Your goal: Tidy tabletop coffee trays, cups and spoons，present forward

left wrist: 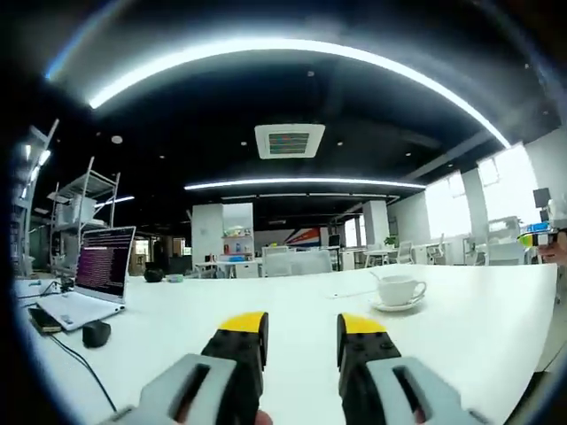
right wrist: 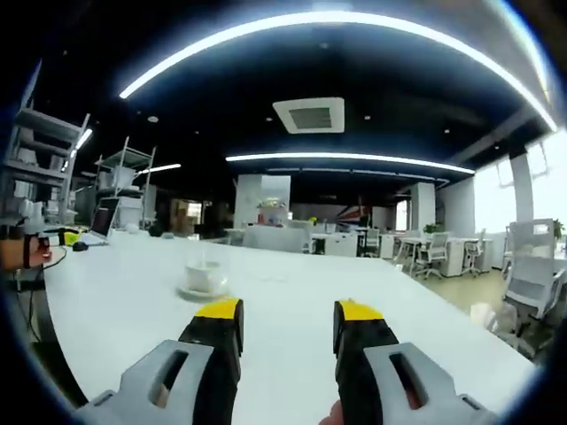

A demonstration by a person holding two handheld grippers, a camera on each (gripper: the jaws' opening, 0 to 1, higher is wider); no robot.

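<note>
Looking along the left gripper [left wrist: 301,341], its two yellow-tipped jaws stand spread with bare white table [left wrist: 292,301] between them and nothing pinched. Ahead and to the right of those jaws, well apart from them, a white cup [left wrist: 400,289] sits on its saucer [left wrist: 397,305] out on the open tabletop; nothing lies between jaws and cup. Whether a spoon rests on the saucer is too small to tell. Off to the left side of that view: an open laptop [left wrist: 96,279] with a lit screen, a dark mouse [left wrist: 96,333] just beside its near corner with a cable trailing toward the table edge, and a dark flat item [left wrist: 42,320] at the laptop's far left. Metal shelving [left wrist: 78,212] stands behind the laptop. In the right gripper view, the right gripper [right wrist: 288,341] likewise has its jaws apart, holding nothing, over bare table [right wrist: 283,292]. The same cup [right wrist: 205,276] on its saucer [right wrist: 202,290] lies ahead, slightly left of the left jaw, path unobstructed. Far down the table at left sits the laptop [right wrist: 104,221]. Office chairs [right wrist: 532,274] and desks stand beyond the table's right edge, with bright windows behind. Ceiling overhead is dark with long light strips and a square vent [right wrist: 310,115].
</note>
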